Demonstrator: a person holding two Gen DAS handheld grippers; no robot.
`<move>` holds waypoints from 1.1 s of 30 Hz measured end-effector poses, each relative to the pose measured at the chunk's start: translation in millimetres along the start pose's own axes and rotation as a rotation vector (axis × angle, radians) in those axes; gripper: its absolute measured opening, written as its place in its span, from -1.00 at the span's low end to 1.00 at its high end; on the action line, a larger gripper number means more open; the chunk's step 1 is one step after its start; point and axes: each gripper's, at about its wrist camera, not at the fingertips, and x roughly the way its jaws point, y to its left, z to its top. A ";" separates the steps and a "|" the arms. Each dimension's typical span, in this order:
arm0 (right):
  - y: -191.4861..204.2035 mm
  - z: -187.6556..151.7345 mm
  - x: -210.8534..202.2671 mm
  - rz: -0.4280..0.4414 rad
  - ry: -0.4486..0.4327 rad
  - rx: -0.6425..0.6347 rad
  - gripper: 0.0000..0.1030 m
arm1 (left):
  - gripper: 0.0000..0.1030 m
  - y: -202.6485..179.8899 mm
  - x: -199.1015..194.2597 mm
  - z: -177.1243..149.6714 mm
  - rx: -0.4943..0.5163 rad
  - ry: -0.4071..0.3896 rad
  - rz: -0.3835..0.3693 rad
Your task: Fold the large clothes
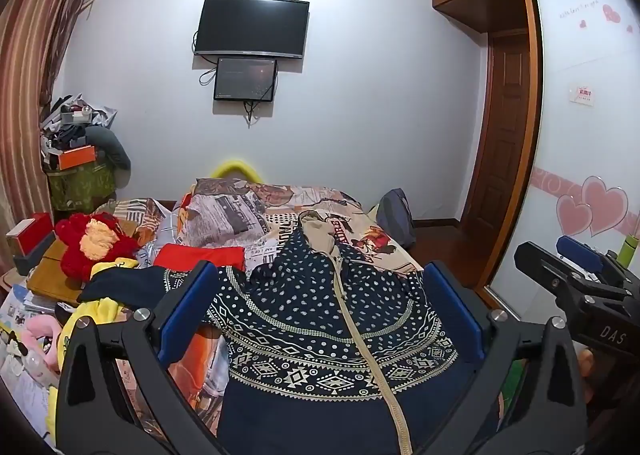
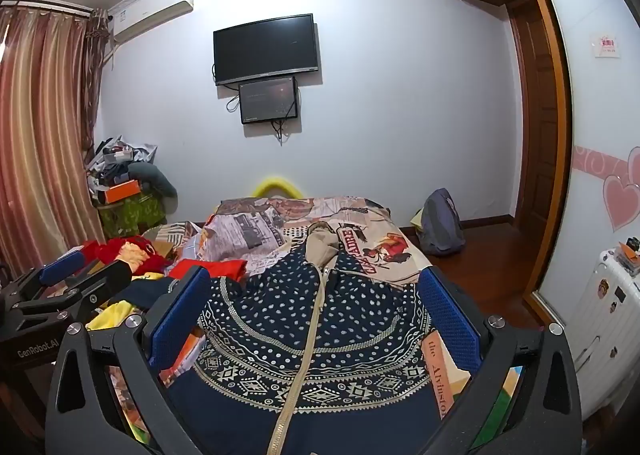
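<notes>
A navy hooded jacket with white dots, a patterned band and a beige zipper lies spread on the bed, its beige-lined hood pointing away. My left gripper hovers above the jacket, its blue pads wide apart and nothing between them. My right gripper also stands open over the same jacket, empty. In the left wrist view the right gripper appears at the right edge. In the right wrist view the left gripper shows at the left.
The bed's newspaper-print cover carries a red garment, yellow and dark clothes and a red plush toy at the left. A grey backpack sits on the floor. Wardrobe at the right, white suitcase nearby.
</notes>
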 end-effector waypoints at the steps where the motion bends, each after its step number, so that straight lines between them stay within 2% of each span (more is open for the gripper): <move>1: 0.0 0.2 0.0 0.000 0.000 0.000 1.00 | 0.99 -0.2 0.1 0.0 0.000 -0.001 0.001; 33: -2.7 0.2 5.5 -0.007 0.013 0.016 1.00 | 0.99 3.6 4.4 -0.8 0.006 -0.004 -0.005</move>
